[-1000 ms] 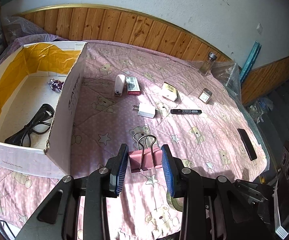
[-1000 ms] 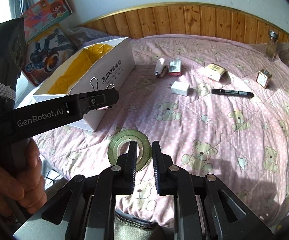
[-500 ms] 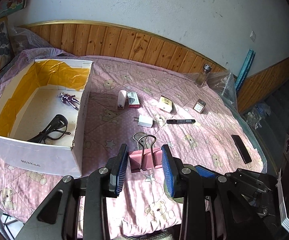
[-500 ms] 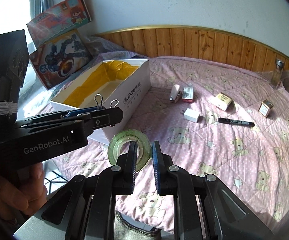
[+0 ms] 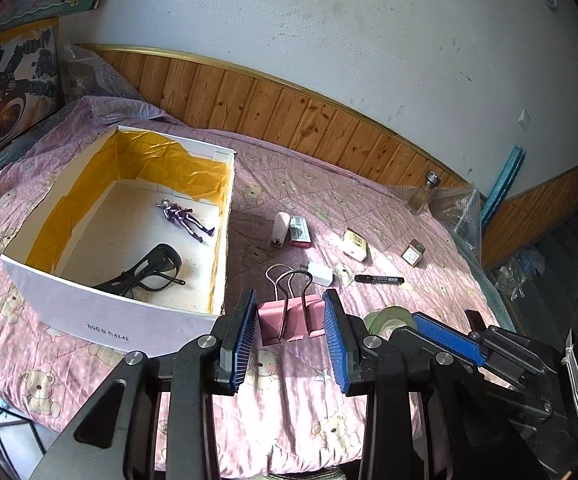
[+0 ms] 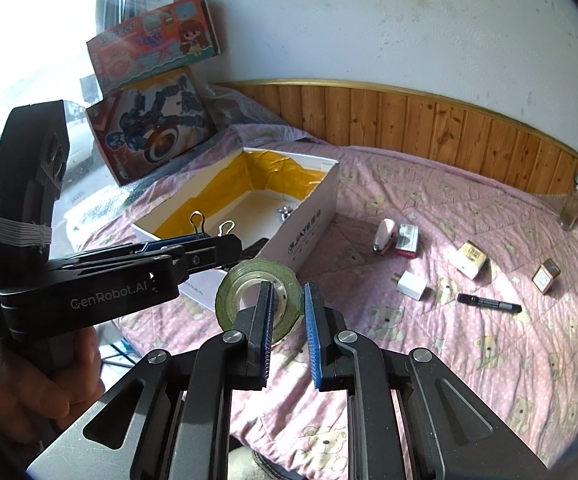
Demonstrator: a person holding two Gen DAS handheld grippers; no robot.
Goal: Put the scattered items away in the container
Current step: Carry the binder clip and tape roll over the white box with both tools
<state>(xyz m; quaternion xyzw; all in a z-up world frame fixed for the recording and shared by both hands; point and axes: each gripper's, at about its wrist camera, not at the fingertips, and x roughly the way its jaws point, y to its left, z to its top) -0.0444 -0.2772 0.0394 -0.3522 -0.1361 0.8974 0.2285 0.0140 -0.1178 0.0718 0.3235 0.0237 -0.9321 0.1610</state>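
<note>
My left gripper (image 5: 291, 318) is clamped on a pink binder clip (image 5: 291, 320): a blocky pink body squeezed between the 2 blue ribbed pads, with 2 silver wire handles standing up out of it toward 12 o'clock. From the right wrist view the same clip's wire loops (image 6: 211, 226) poke up above the left gripper's black jaws, lifted off the bed, with the box beyond them.

My right gripper (image 6: 287, 316) pinches a roll of green tape (image 6: 259, 296) by its wall, 1 finger through the hole and 1 outside; the roll is translucent olive-green with a pale inner core and stands on edge, raised off the quilt.

The white cardboard box (image 5: 105, 314), lined with yellow paper, sits at 10 o'clock from the left gripper on the pink bear-print quilt (image 5: 289, 400). Inside it lie black glasses (image 5: 145, 274) near the front wall and a small purple figure (image 5: 185, 220) toward the back.

Loose on the quilt at 12 to 2 o'clock: a pink stapler (image 5: 280, 229) touching a red-and-white packet (image 5: 300, 232), a white charger plug (image 5: 319, 274), a black marker (image 5: 379, 279), a cream box (image 5: 355, 244) and a small brown tin (image 5: 412, 253).
</note>
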